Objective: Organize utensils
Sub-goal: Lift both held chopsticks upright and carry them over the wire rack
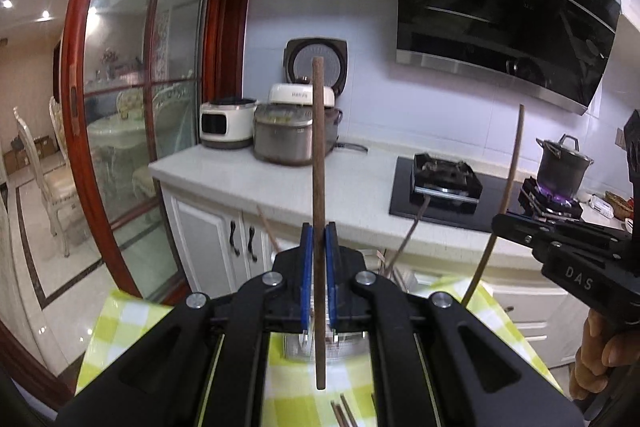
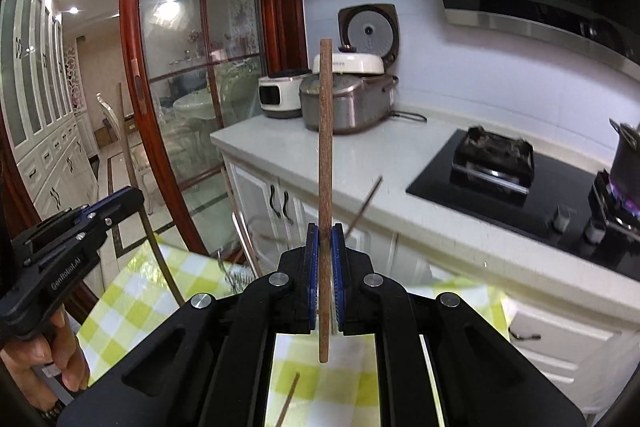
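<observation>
My left gripper (image 1: 319, 231) is shut on a brown chopstick (image 1: 318, 147), which stands upright between the blue pads. My right gripper (image 2: 325, 231) is shut on a second brown chopstick (image 2: 325, 131), also upright. Each gripper shows in the other's view: the right gripper (image 1: 500, 223) with its chopstick (image 1: 510, 183), and the left gripper (image 2: 132, 197) with its chopstick (image 2: 125, 143). Both hang above a table with a green checked cloth (image 2: 132, 303). A utensil holder (image 2: 240, 273) at the table's far edge has chopsticks (image 2: 366, 201) leaning out of it. Loose chopsticks (image 1: 343, 414) lie on the cloth below.
Behind the table runs a white counter (image 1: 352, 195) with rice cookers (image 1: 280, 135), a black hob (image 1: 444, 187) and a pot (image 1: 562, 167) over a lit burner. A red-framed glass door (image 1: 120, 107) stands at the left. A hand (image 1: 596, 351) grips the right gripper's handle.
</observation>
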Motion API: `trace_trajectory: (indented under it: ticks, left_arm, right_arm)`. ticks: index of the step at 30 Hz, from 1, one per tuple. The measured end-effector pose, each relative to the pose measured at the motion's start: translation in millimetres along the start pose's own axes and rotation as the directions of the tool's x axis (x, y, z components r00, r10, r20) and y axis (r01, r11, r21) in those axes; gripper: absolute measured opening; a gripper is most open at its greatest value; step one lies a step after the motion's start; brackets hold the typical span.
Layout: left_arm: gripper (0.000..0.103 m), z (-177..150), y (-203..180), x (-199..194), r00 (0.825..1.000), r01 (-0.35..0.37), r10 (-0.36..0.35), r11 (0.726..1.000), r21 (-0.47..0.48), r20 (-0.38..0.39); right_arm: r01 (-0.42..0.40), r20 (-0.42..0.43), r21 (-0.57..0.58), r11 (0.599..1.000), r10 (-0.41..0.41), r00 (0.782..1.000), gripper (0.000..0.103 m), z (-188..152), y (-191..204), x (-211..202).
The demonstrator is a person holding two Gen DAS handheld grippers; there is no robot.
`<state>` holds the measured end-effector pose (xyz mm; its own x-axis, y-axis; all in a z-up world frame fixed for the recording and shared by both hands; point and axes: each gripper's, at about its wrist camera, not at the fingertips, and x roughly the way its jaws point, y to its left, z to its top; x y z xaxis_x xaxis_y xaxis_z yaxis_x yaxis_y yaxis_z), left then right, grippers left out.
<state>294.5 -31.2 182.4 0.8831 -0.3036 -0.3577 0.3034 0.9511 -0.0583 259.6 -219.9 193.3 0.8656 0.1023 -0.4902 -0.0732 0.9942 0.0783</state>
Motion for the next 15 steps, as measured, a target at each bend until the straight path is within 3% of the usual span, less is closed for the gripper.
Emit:
trace_trajectory:
  ticks: [5,15]
  left_arm:
    - [0.006,19,-4,14,0.999,0.009,-0.009,1.000,0.004,0.050]
    - [0.006,28,9,44,0.993,-0.007,0.012,0.999,-0.041,0.114]
  right_arm:
    - [-0.002,0.029,-0.007,1.000,0.002,1.000,0.009,25,4,11]
    - [-0.017,0.066,0.016,1.000,0.016,0.998,0.009,41,8,41]
